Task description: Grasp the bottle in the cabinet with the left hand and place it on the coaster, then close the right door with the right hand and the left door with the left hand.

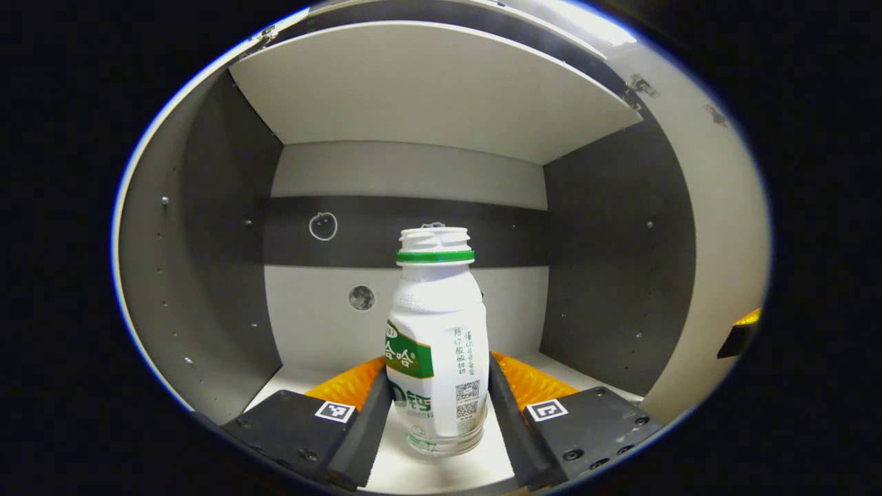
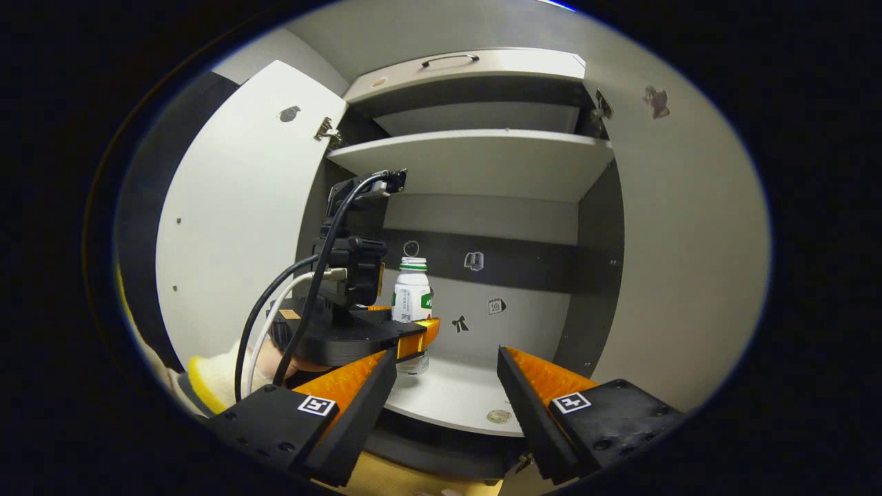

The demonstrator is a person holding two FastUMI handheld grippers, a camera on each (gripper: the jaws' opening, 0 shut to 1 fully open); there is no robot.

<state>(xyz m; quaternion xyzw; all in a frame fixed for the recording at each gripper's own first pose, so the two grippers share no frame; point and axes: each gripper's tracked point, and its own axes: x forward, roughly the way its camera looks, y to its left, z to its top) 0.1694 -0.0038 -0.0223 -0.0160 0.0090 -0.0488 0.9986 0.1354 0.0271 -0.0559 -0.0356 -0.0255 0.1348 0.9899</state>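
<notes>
**Left gripper at the bottle inside the open cabinet**

In the left gripper view, your left gripper (image 1: 439,406) reached into the cabinet (image 1: 207,275) with one finger on each side of the bottle (image 1: 437,344). The fingers (image 1: 365,420) sat right against the bottle's lower body, touching it or very nearly so; I could not tell whether they were truly pressing on it. The bottle stood upright on the lower shelf (image 1: 441,468), white with a green ring below its capless neck and a green band on its label. Above it ran the upper shelf (image 1: 427,89), and the back wall carried a dark strip with a small round sticker (image 1: 323,226).

In the right gripper view, your right gripper (image 2: 446,386) hung outside the cabinet front with its jaws spread wide and nothing between them. From there you could see the left gripper (image 2: 413,334) farther off, cables trailing from it, held by a gloved hand (image 2: 220,375), its tips at the bottle (image 2: 412,296) near the left side of the lower shelf (image 2: 462,399). The left door (image 2: 241,220) stood swung open beside it, and the right door (image 2: 689,241) was open too. A drawer with a handle (image 2: 451,60) sat above the shelves.
</notes>
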